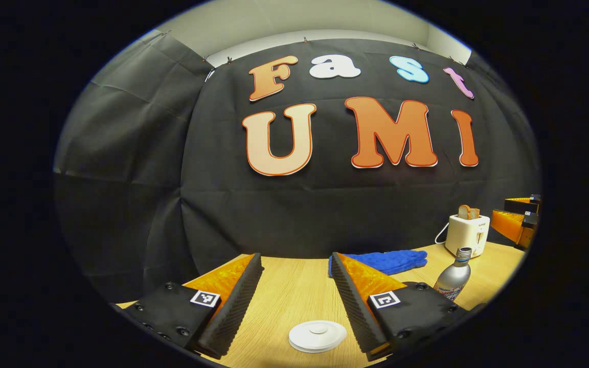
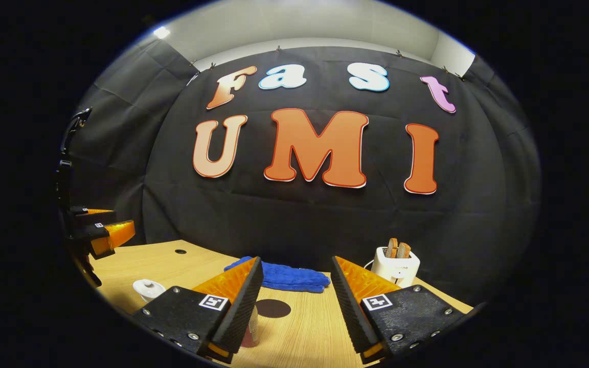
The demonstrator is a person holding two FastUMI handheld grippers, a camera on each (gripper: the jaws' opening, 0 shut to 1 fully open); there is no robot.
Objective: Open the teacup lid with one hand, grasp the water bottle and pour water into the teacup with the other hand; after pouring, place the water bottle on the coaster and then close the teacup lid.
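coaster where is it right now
In the right gripper view, the dark round coaster lies on the wooden table, just in front of the blue glove.

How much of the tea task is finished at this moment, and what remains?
Nothing looks done yet. The lid sits on the teacup, the water bottle stands untouched on the table, and the dark coaster is bare. In hand: the left gripper hovers open over the lid, and the right gripper is open near the bottle. Lifting, pouring, placing and closing remain.
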